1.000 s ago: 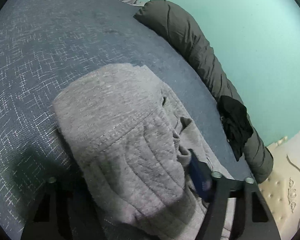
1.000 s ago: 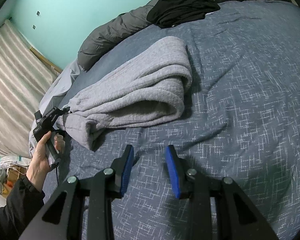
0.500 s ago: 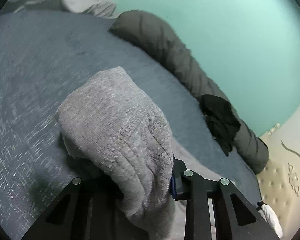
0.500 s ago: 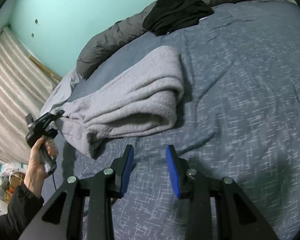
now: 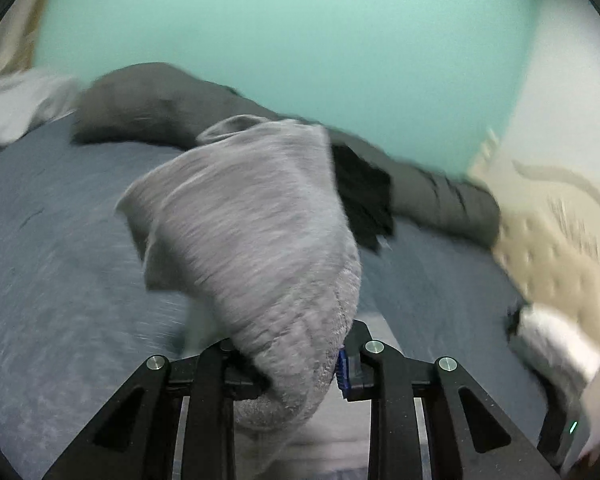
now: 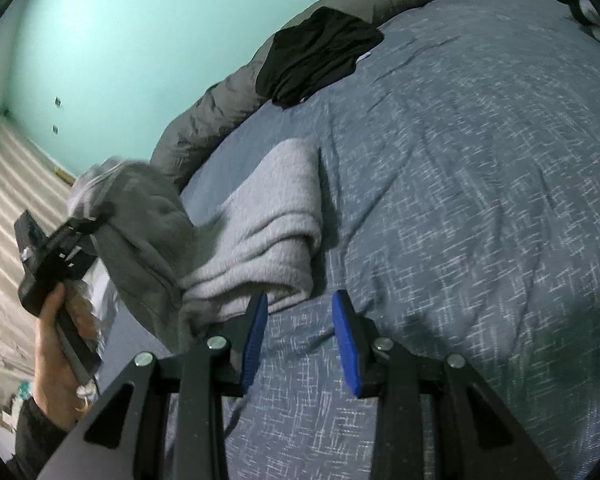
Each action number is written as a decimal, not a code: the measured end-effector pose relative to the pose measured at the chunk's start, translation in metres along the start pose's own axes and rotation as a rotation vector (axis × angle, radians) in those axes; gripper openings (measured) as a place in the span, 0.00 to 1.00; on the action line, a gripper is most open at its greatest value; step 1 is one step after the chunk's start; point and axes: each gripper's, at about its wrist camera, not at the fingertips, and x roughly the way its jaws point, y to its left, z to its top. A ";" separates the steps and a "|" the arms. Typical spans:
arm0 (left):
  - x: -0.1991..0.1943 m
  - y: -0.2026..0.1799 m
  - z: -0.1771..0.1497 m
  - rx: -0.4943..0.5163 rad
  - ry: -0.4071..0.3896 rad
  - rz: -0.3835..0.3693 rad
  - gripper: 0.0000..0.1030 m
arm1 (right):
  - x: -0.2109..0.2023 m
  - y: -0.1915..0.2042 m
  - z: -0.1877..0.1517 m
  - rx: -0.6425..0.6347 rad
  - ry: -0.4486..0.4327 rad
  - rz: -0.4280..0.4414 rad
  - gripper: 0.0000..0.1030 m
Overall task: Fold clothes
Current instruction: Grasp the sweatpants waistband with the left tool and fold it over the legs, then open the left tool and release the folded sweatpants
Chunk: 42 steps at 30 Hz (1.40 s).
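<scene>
Grey knit garment (image 6: 268, 232) lies bunched on the blue bed cover (image 6: 480, 208), at 10 o'clock from the right tongs (image 6: 300, 340). One end is lifted off the bed, pinched in the left tongs (image 5: 300, 364); fabric is seen packed between the pads. Right tongs are spread with nothing between them, just short of the garment's near edge.

Handling, judged: soft, thick, limp knit; moderate weight, not fragile, not slippery. Layers are expected to sag and slide apart under a single pinch. A hold at a hem or corner through all layers is preferred, with the opposite corner taken by the right tongs. Black garment (image 6: 316, 56) sits on the grey rolled duvet (image 6: 220, 120) at 12 o'clock, well apart.
</scene>
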 end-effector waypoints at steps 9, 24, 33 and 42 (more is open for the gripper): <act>0.083 -0.113 -0.081 0.322 0.242 0.051 0.28 | -0.007 -0.010 0.007 0.051 0.003 0.040 0.32; 0.002 -0.074 -0.065 0.230 0.124 0.058 0.62 | -0.014 -0.017 0.014 0.091 -0.027 0.059 0.32; 0.002 -0.001 -0.103 0.035 0.139 0.112 0.62 | -0.001 -0.014 0.009 0.058 0.002 0.032 0.32; 0.005 0.009 -0.113 0.033 0.163 0.063 0.63 | 0.006 -0.008 0.005 0.025 0.017 0.013 0.32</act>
